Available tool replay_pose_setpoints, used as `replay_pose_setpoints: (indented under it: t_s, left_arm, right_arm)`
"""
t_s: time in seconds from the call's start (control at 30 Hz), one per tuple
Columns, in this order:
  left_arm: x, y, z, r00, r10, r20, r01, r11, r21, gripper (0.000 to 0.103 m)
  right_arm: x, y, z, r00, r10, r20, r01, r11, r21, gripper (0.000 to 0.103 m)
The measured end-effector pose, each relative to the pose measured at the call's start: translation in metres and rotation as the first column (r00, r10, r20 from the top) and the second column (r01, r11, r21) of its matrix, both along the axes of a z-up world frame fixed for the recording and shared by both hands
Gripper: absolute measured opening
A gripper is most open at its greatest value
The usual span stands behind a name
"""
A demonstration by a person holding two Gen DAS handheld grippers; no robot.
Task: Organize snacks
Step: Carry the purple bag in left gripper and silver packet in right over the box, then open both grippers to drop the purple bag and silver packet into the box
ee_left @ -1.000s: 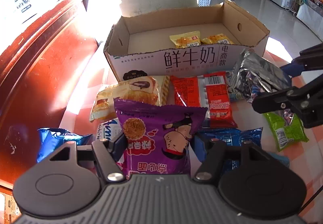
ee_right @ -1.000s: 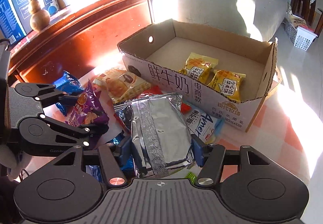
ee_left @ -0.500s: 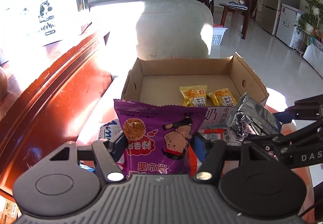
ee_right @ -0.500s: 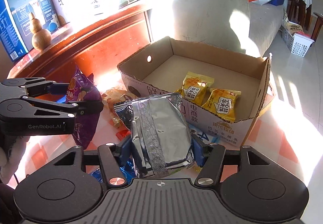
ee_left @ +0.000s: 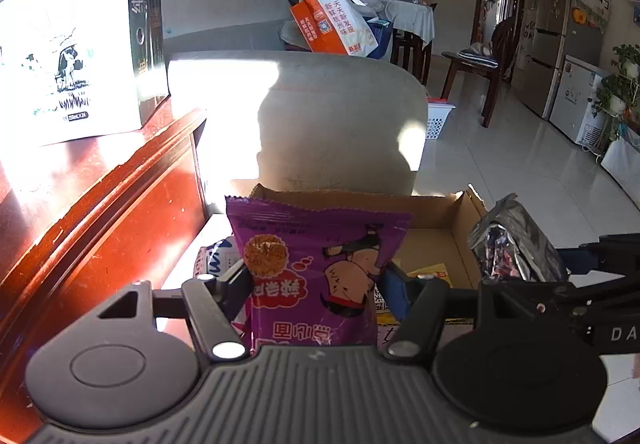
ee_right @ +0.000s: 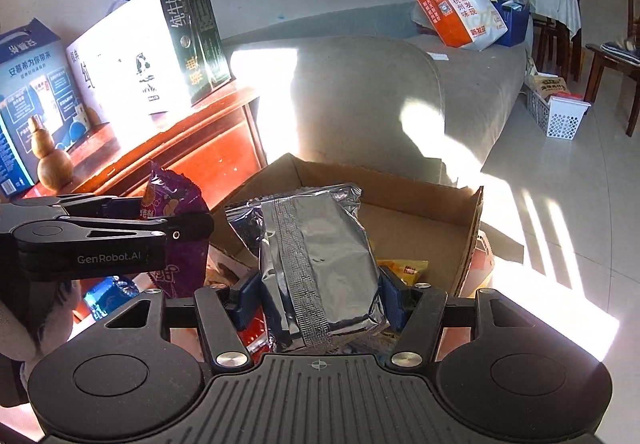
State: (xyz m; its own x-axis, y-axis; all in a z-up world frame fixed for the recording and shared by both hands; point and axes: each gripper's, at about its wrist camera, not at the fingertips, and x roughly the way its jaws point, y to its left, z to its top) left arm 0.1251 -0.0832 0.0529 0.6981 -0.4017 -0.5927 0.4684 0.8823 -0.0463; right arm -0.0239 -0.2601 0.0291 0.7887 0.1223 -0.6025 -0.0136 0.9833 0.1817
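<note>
— What does your left wrist view show?
— Your left gripper [ee_left: 316, 284] pinches the purple snack bag [ee_left: 316, 268] upright, in front of the cardboard box [ee_left: 460, 228].
— And your right wrist view?
— Your right gripper [ee_right: 316, 296] clamps the silver foil packet [ee_right: 320, 256] above the box's near wall; a yellow packet [ee_right: 408, 270] lies inside.

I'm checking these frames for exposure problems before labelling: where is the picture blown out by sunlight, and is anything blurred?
Left wrist view: the milk carton face and sofa back are washed out by sun, but the purple snack bag reads sharply. Right wrist view: glare burns out the floor at right and the carton front; the silver foil packet shows reflections, no motion blur.
</note>
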Motion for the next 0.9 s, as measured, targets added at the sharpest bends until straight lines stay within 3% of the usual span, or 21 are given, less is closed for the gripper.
replay_pose_setpoints:
  t_s: [0.27,0.53,0.63,0.7,0.73,0.9]
  left_arm:
    - [0.023,-0.022,-0.005,1.000,0.009,-0.017,-0.009,1.000,-0.023,0.065]
    - [0.055,-0.033,-0.020,0.995,0.082,-0.051,-0.086,0.993,-0.086,0.067]
    - [0.064,-0.037,-0.034,0.989,0.130,-0.074,-0.137,0.987,-0.088,0.073]
    - [0.064,-0.038,-0.037,0.987,0.136,-0.082,-0.143,0.985,-0.091,0.082]
    - [0.063,-0.038,-0.036,0.986,0.142,-0.087,-0.149,0.985,-0.085,0.090]
    - [0.053,-0.035,-0.017,0.989,0.134,-0.056,-0.137,0.989,-0.053,0.099]
  right_arm:
    - [0.018,-0.016,0.000,0.997,-0.076,0.022,0.075,0.997,0.031,0.060]
    - [0.040,-0.026,-0.014,0.986,-0.165,-0.005,0.165,0.984,0.063,0.060]
    - [0.049,-0.031,-0.019,0.980,-0.198,0.007,0.197,0.978,0.072,0.061]
    - [0.052,-0.034,-0.022,0.977,-0.214,0.001,0.214,0.974,0.077,0.071]
    - [0.052,-0.035,-0.021,0.975,-0.220,-0.005,0.220,0.972,0.084,0.075]
    - [0.045,-0.032,-0.018,0.980,-0.200,-0.013,0.200,0.977,0.077,0.082]
